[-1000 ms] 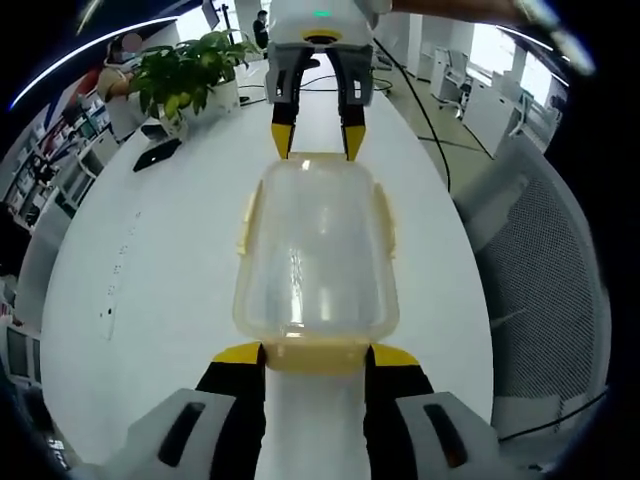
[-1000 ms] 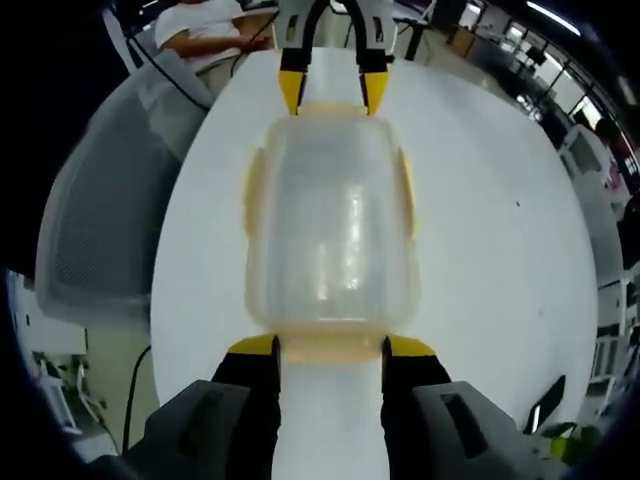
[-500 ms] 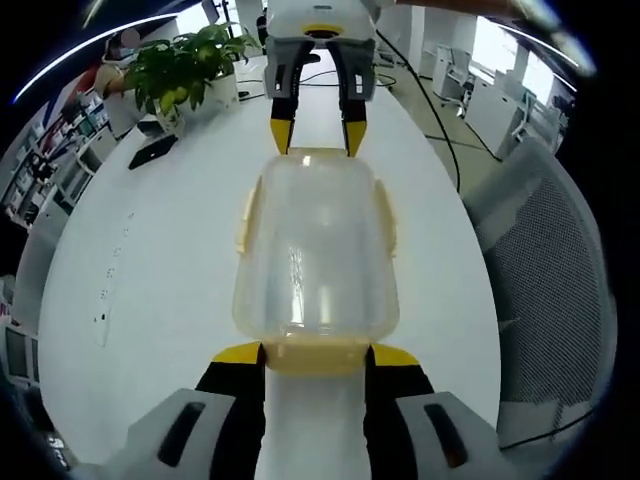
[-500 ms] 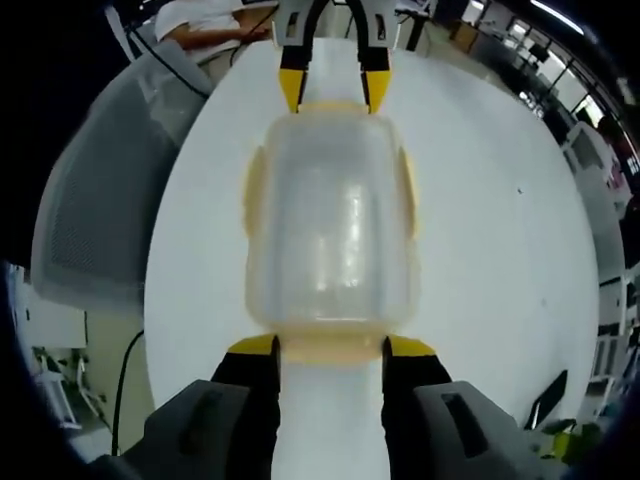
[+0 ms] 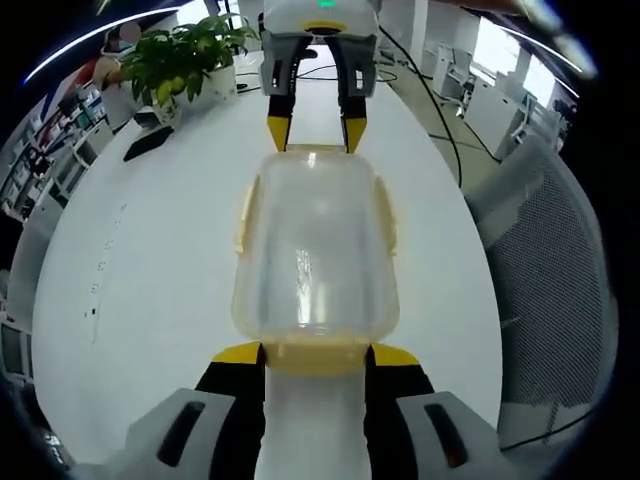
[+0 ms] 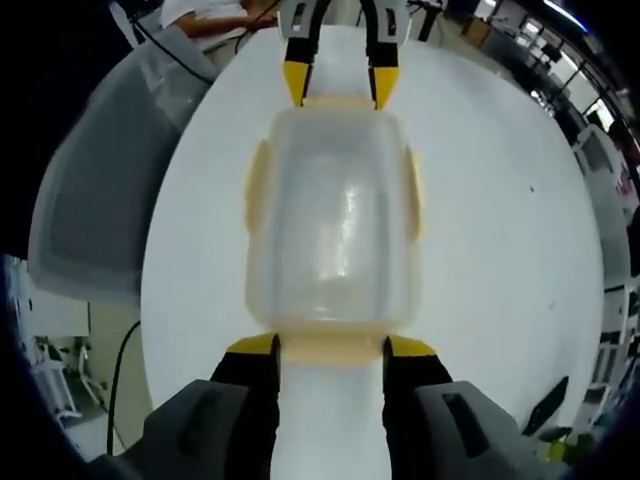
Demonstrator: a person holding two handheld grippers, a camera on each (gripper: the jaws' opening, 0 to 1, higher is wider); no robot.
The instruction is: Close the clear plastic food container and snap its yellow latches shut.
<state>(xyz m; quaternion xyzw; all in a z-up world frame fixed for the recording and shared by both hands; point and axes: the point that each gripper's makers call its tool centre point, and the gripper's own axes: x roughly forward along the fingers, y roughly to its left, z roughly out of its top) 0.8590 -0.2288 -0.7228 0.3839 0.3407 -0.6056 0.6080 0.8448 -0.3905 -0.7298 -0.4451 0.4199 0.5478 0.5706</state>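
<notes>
The clear container (image 5: 314, 250) sits lidded on the white surface (image 5: 150, 260). Both tongs, left (image 5: 314, 352) and right (image 6: 330, 344), are spread at opposite end latches; side latches (image 6: 257, 188) appear unfastened.

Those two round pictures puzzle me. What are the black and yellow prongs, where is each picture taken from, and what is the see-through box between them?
There is no robot arm here: a person holds one two-pronged claw in each hand, and a fisheye camera rides on each. In the left gripper view, the left claw rises from the bottom, and the right claw faces it from the top. The right gripper view is the same scene from the opposite end: the right claw is at the bottom, the left claw at the top.

Between them, on a white table, sits a clear plastic food container with its lid on and yellow latches along its sides. Each claw is open, its prongs flanking one end latch. A potted plant stands farther along the table, and a mesh chair beside it.
</notes>
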